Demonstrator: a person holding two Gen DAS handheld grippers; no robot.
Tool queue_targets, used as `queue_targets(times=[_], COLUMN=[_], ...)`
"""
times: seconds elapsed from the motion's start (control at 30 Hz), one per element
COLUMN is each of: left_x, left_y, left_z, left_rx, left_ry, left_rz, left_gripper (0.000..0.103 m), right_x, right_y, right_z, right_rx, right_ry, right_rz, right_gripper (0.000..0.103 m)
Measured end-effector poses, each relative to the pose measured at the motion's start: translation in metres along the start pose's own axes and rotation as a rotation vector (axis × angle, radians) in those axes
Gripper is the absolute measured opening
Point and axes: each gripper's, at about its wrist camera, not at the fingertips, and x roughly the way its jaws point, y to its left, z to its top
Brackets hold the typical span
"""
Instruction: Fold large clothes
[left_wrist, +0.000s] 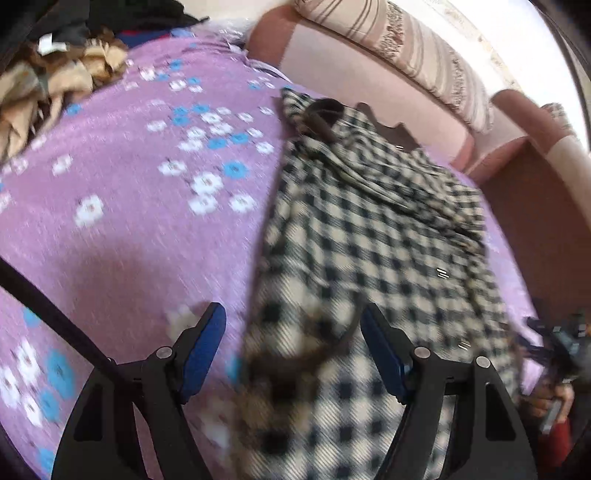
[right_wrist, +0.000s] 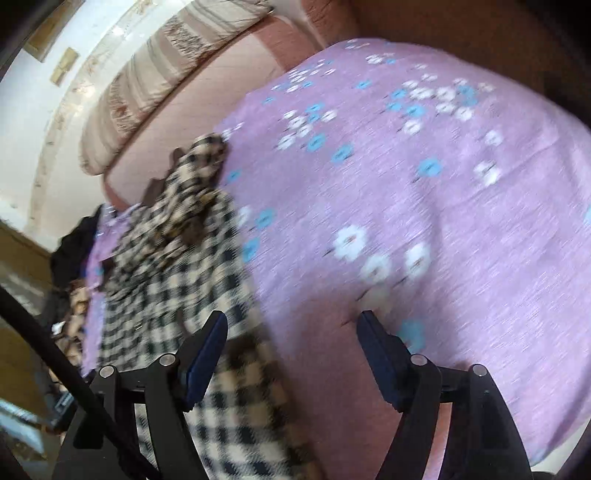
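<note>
A large black-and-cream checked garment (left_wrist: 369, 251) lies stretched out on a purple flowered bedspread (left_wrist: 129, 206). It also shows in the right wrist view (right_wrist: 177, 288), along the left side. My left gripper (left_wrist: 293, 321) is open and empty, hovering over the garment's near left edge. My right gripper (right_wrist: 291, 325) is open and empty, above the garment's near right edge and the bedspread (right_wrist: 443, 206). Both views are motion-blurred.
A pink headboard (left_wrist: 369, 77) with a striped pillow (left_wrist: 424, 48) lies beyond the garment. A heap of tan and dark clothes (left_wrist: 55, 74) sits at the far left of the bed. The other hand-held gripper (left_wrist: 557, 354) shows at the right edge.
</note>
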Motion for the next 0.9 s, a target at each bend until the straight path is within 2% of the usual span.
queue_targets(times=[0.1,0.23,0.33,0.5,0.6,0.7,0.9], left_x=[-0.006,-0.012,-0.020,-0.028,-0.028,-0.030,-0.035], left_y=[-0.001,0.004,0.013,0.021,0.019,0.012,-0.005], left_z=[-0.013,-0.028,-0.040,-0.064,-0.078,-0.090,-0.105], left_rx=[-0.048,-0.098,-0.158,-0.222,-0.241,-0.226,-0.170], left_ry=[0.029,0.052,0.067,0.085,0.110,0.122,0.115], left_rz=[-0.085,-0.147,-0.217,-0.305,-0.355,-0.368,-0.332], left_gripper=[0.069,0.068,0.067,0.058,0.056,0.056,0.056], right_x=[0.009,0.016,0.018,0.030,0.031,0.031,0.026], right_y=[0.006,0.008,0.012,0.029,0.033,0.034,0.031], right_z=[-0.010,-0.024,-0.031,-0.043,-0.052,-0.061,-0.084], right_rx=[-0.009,0.016,0.022,-0.010,-0.018,-0.001,0.018], right_ry=[0.038,0.077,0.111,0.181,0.195,0.216,0.252], right_rz=[0.104,0.260,0.331,0.396,0.408,0.444,0.481], right_gripper=[0.080,0.080,0.080,0.080,0.079,0.079,0.078])
